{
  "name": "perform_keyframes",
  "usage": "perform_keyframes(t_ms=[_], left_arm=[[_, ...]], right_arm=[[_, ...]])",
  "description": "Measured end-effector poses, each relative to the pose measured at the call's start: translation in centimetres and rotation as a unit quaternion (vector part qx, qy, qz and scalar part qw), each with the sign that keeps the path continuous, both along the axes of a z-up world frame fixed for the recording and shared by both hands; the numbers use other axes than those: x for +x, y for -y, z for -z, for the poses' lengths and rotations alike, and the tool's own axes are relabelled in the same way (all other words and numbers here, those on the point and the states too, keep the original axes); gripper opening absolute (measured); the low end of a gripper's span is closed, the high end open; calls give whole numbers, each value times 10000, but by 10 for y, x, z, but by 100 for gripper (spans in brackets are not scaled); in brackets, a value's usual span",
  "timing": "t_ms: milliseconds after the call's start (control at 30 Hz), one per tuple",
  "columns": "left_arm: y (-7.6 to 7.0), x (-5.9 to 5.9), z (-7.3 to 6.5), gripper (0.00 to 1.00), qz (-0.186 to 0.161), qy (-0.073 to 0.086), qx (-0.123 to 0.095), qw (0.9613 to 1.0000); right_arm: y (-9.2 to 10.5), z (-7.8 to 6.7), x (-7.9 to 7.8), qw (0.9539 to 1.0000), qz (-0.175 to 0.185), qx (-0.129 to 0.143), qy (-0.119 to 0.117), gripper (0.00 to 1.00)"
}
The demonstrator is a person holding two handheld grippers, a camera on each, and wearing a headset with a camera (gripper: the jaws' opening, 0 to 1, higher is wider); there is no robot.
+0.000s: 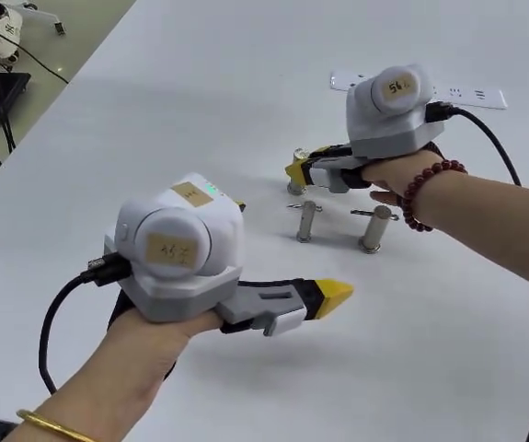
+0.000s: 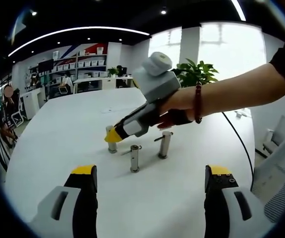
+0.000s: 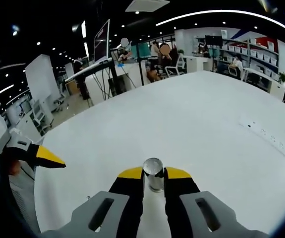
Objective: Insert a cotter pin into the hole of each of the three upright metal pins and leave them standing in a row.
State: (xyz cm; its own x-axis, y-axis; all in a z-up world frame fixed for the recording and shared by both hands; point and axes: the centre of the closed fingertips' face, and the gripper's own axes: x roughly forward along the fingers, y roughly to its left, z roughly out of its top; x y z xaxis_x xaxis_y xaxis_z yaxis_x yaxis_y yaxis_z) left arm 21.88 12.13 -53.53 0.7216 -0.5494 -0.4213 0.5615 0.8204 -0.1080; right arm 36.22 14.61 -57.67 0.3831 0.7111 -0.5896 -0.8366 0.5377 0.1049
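Pin (image 3: 153, 167) stands upright, pinched between the tips of the right gripper (image 2: 113, 135). Just beside that gripper, on the side toward the left gripper (image 2: 149, 176), stand a second pin (image 1: 306, 221) and a third pin (image 1: 373, 228), each with a cotter pin (image 1: 305, 206) through its top. The left gripper's jaws are spread wide and hold nothing above the white table (image 1: 246, 74).

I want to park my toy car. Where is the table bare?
The table is bare left of the three pins in the head view, and between them and the left gripper. Crowded at the pins, where the right gripper holds the far pin.
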Motion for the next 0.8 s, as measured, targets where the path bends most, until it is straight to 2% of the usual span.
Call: perform_keyframes(t_ms=[200,300,600,800], left_arm=[[-3,1,1,88,-39,-4,60,10000],[-3,1,1,88,-41,-4,53,10000],[-5,1,1,87,-50,-8,82,10000],[-6,1,2,87,-53,-10,118,9999]], right_arm=[[2,0,0,9990,-312,-223,218,9],[2,0,0,9988,-338,-234,258,8],[9,-2,-5,9980,-454,-340,294,8],[24,-4,-6,9983,-377,-374,244,8]])
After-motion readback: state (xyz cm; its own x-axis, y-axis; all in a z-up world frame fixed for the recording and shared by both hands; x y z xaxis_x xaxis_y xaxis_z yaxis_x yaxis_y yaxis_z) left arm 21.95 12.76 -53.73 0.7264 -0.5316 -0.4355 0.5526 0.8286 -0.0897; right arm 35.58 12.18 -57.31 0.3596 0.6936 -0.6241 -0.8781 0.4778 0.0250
